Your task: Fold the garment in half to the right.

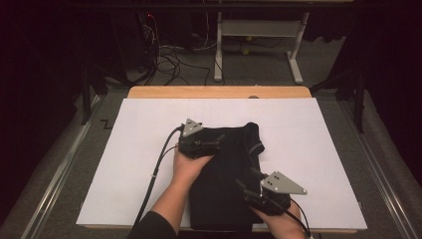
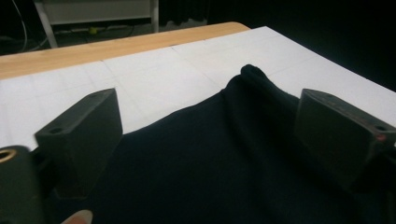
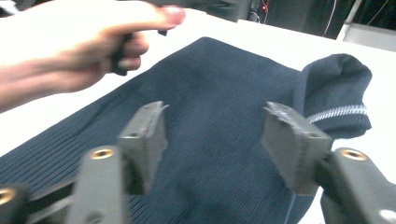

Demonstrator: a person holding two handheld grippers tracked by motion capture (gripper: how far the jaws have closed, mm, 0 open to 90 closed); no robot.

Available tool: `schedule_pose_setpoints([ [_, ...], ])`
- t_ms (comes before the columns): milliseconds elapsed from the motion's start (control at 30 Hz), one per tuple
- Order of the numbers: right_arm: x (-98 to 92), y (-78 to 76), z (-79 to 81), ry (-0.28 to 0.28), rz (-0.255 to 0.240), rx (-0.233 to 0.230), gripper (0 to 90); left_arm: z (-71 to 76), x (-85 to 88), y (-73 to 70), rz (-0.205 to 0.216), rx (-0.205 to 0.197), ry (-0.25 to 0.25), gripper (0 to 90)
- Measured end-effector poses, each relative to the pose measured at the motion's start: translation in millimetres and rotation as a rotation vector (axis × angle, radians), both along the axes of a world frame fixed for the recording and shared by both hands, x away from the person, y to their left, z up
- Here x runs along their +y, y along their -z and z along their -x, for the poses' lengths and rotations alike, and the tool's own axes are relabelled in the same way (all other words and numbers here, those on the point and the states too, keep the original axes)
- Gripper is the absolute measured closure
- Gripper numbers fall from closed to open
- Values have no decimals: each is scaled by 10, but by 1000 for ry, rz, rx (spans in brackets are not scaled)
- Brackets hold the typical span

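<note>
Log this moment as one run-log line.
folded dark sweater flat on white sheet | left gripper open over it | right gripper open above it | nothing held

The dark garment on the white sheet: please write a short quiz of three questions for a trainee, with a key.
1. True or false: the left gripper is clamped on the dark garment.
2. Which part of the garment shows a thin pale stripe? A) the bunched cuff-like end B) the flat middle C) the edge nearest the person
3. What does the garment lie on?

Key:
1. False. Its jaws stand wide apart above the fabric and grip nothing.
2. A. The stripe runs across the bunched end, seen in the right gripper view.
3. A white sheet that covers a wooden table.
</note>
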State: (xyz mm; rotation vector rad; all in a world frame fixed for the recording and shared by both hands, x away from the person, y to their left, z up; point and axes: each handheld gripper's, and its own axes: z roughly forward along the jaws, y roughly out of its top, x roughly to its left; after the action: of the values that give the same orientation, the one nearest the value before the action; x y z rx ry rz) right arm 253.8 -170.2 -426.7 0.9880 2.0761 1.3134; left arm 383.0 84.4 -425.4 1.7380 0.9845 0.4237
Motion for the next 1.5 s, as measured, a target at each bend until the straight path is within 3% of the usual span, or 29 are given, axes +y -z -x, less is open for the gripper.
schedule_pose_setpoints([
  [33, 8, -20, -99, -13, 2, 12, 535, 23, 54, 8, 0, -1, 0, 0],
  [100, 41, -55, -233, -18, 11, 24, 630, 103, 223, 45, -4, -10, -5, 0],
  [200, 127, -95, -441, 2, 66, 16, 871, 201, 462, 112, 10, -17, -32, 0],
  [233, 152, -98, -512, 12, 77, 27, 900, 243, 567, 147, 16, -14, -43, 0],
  [433, 267, 34, -934, 91, 179, 104, 900, 431, 1026, 265, 20, -6, -83, 0],
  [567, 190, 145, -1047, 167, 202, 137, 900, 538, 1230, 289, 14, -5, -99, 0],
  [833, -154, 374, -1059, 246, 192, 191, 900, 683, 1408, 324, -37, -3, -102, 0],
  [1100, -536, 407, -878, 260, 133, 163, 900, 770, 1453, 398, -61, 7, -80, 0],
  [1167, -655, 402, -804, 261, 124, 144, 860, 781, 1466, 405, -55, 6, -80, 0],
  [1267, -843, 392, -689, 239, 84, 121, 718, 797, 1471, 404, -52, 3, -75, 0],
  [1500, -1217, 366, -472, 231, -38, 72, 324, 848, 1427, 405, -55, -8, -59, 0],
])
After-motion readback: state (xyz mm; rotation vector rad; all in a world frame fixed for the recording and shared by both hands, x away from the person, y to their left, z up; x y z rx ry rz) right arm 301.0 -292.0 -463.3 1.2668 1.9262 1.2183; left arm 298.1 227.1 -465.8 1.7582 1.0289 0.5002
